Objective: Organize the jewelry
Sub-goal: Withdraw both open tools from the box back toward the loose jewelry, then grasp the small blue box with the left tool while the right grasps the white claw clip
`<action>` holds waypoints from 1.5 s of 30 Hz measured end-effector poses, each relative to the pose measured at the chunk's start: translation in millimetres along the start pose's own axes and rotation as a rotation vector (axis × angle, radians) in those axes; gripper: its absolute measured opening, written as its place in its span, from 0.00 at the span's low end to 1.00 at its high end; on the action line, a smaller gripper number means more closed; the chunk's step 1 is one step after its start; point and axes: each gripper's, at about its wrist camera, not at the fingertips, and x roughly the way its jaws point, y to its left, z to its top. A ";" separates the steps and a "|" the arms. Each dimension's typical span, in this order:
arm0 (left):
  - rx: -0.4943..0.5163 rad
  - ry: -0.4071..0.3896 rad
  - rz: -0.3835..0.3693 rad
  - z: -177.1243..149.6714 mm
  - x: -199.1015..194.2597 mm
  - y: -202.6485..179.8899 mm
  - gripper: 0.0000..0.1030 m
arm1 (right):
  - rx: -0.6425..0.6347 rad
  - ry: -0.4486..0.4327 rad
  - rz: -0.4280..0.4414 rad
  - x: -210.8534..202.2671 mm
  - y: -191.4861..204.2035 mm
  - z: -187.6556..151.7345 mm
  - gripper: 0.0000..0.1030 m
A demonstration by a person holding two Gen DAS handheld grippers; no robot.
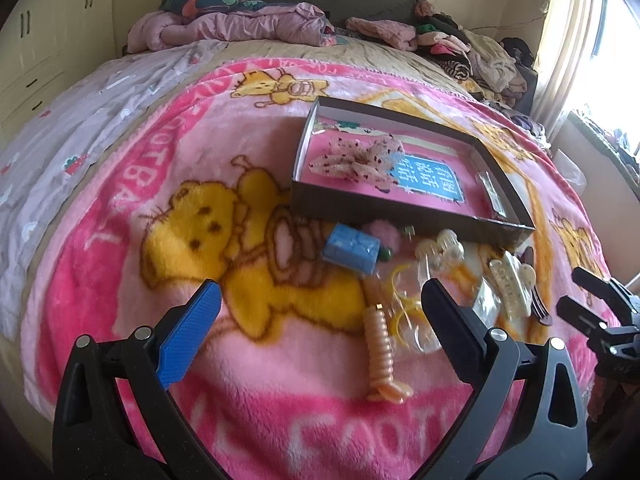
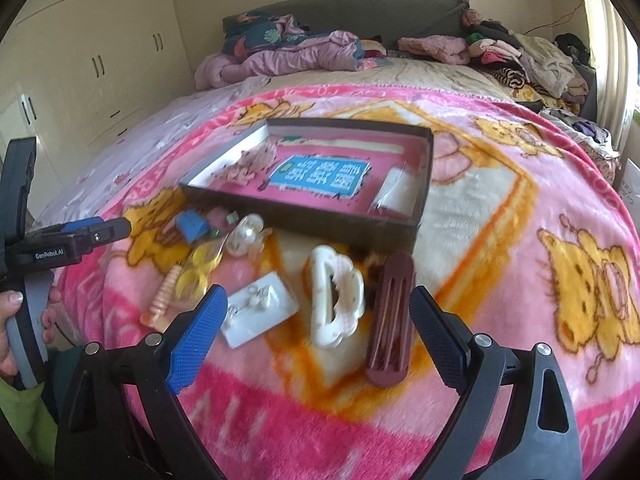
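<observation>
Both grippers, left [image 1: 320, 316] and right [image 2: 316, 320], gape wide, empty. White hair claw [image 2: 334, 298] near right gripper: light, rigid, slick plastic; pinch across its spine.

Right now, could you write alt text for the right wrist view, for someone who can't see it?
An open right gripper hovers over a pink blanket, with a white claw clip and a maroon clip between its fingers. Beyond lie an earring card, small trinkets and a shallow box; the left gripper shows at left.

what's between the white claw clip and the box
Only bare blanket, cream and orange there; the right wrist view shows the white claw clip just short of the box wall, nothing in the gap.
</observation>
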 end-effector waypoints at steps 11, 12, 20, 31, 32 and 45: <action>0.033 0.039 0.000 -26.9 2.3 -9.5 0.89 | -0.027 0.038 0.018 4.8 8.5 -18.4 0.87; 0.033 0.042 -0.002 -28.6 3.4 -9.3 0.89 | -0.029 0.041 0.018 5.8 8.5 -19.5 0.87; 0.053 0.087 -0.020 -37.0 21.8 -13.3 0.89 | -0.035 0.043 0.001 17.6 1.0 -22.1 0.83; 0.058 0.096 -0.022 -15.3 49.2 -13.4 0.84 | -0.021 0.090 0.009 49.4 -16.2 -11.5 0.53; 0.058 0.096 -0.022 -12.2 51.5 -13.3 0.80 | -0.023 0.093 0.009 51.8 -17.0 -10.9 0.51; 0.046 0.119 -0.036 9.0 77.1 -10.7 0.58 | -0.006 0.121 0.044 72.4 -23.2 -8.7 0.34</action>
